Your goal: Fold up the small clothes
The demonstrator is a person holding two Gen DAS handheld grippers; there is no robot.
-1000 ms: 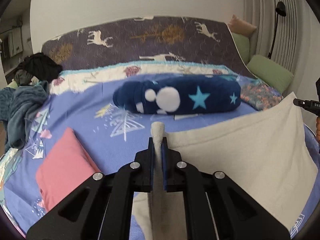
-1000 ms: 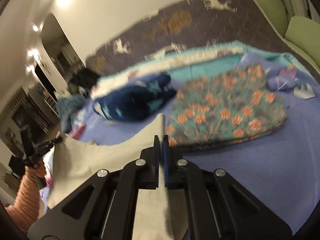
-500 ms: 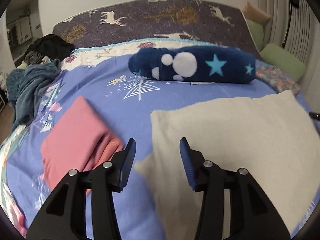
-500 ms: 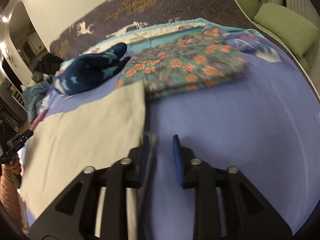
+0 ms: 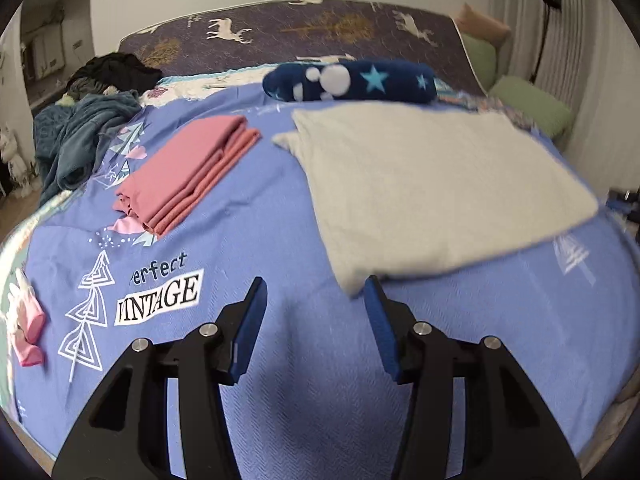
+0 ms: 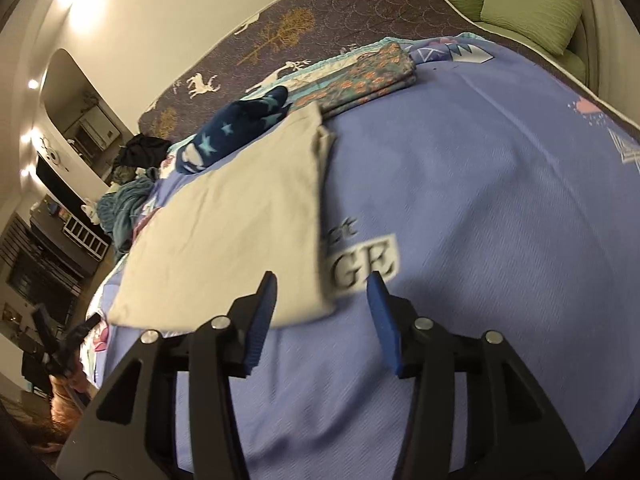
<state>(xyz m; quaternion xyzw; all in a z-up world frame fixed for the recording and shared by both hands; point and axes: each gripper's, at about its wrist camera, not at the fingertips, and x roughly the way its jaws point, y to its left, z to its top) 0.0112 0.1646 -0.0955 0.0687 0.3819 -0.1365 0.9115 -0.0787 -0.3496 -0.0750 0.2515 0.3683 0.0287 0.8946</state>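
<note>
A beige garment [image 5: 432, 184] lies spread flat on the blue bedspread [image 5: 256, 248]. In the left wrist view my left gripper [image 5: 316, 294] hovers over the spread just short of the garment's near left corner, its jaws opening with nothing between them. In the right wrist view the same beige garment [image 6: 240, 216] lies left of centre. My right gripper [image 6: 322, 290] hangs at its near right corner, jaws opening, and the corner sits in the gap without the pads pressing on it.
A folded pink garment [image 5: 188, 172] lies left of the beige one. A navy star-patterned roll [image 5: 352, 82] and a folded floral cloth [image 6: 360, 80] sit near the headboard. Dark clothes [image 5: 84, 120] are heaped at far left. Small pink socks [image 5: 26, 320] lie by the left edge.
Both grippers, shut on the beige garment's corners a second ago, have opened and let it go. It now lies flat, and both grippers have drawn back toward the bed's near edge.
</note>
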